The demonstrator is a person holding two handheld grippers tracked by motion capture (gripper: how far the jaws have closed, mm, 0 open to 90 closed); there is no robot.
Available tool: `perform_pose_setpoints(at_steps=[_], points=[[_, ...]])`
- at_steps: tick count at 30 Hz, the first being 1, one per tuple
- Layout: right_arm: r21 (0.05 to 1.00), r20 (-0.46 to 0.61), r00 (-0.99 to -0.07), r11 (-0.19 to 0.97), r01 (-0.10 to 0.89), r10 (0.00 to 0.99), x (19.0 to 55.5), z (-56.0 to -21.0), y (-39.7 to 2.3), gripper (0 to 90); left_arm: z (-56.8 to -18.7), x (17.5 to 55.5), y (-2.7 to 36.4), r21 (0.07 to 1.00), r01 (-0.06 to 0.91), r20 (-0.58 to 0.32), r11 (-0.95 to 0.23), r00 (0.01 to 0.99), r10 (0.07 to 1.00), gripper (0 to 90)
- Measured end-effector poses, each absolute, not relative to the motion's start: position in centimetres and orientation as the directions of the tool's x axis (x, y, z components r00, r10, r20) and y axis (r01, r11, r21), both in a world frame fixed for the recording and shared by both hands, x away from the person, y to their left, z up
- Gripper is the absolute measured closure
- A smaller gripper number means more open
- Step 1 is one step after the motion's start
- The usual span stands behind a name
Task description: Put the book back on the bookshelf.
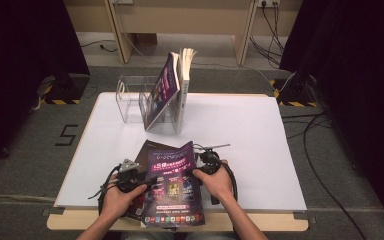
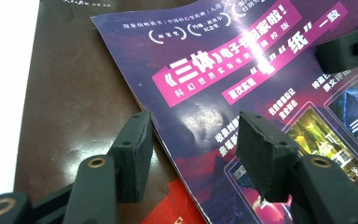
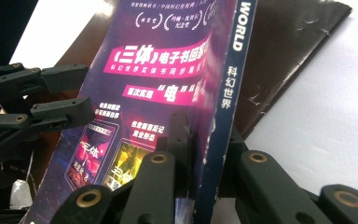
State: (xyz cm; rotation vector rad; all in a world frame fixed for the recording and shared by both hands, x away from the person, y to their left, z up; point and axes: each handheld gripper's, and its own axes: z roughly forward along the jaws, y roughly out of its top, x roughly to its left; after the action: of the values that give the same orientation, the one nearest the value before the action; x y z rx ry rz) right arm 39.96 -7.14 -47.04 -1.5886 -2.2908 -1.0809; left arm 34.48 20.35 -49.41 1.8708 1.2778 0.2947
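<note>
We are putting magazines away into the clear rack (image 1: 130,100) at the far side of the white bench (image 1: 250,145). Two magazines already stand in the rack (image 1: 167,90), leaning a little, so that part looks done.

Now we work on the purple magazine (image 1: 172,187). It is at the near edge of the bench, right in front of us, on top of a dark brown magazine (image 1: 147,152) that lies flat under it.

Our right gripper (image 3: 200,154) has its fingers (image 3: 179,135) clenched on the spine edge of the purple magazine, one finger on each side, and that edge is tipped up. Our left gripper (image 2: 193,147) has its fingers (image 2: 135,154) released. They sit wide apart over the other edge of the purple magazine and do not pinch it.

We think what is left is to lift the purple magazine, carry it to the rack and stand it there. Then the dark brown magazine likely needs the same.
</note>
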Motion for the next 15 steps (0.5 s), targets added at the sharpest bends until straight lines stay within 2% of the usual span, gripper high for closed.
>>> perform_pose_setpoints(at_steps=[15], points=[[0.504,0.499,-0.435,0.157,0.849,0.75,39.39,-46.44,-6.98,83.3,-49.39,34.5,20.37,0.737,0.661,-0.246,-0.14,0.456,0.855,45.0]])
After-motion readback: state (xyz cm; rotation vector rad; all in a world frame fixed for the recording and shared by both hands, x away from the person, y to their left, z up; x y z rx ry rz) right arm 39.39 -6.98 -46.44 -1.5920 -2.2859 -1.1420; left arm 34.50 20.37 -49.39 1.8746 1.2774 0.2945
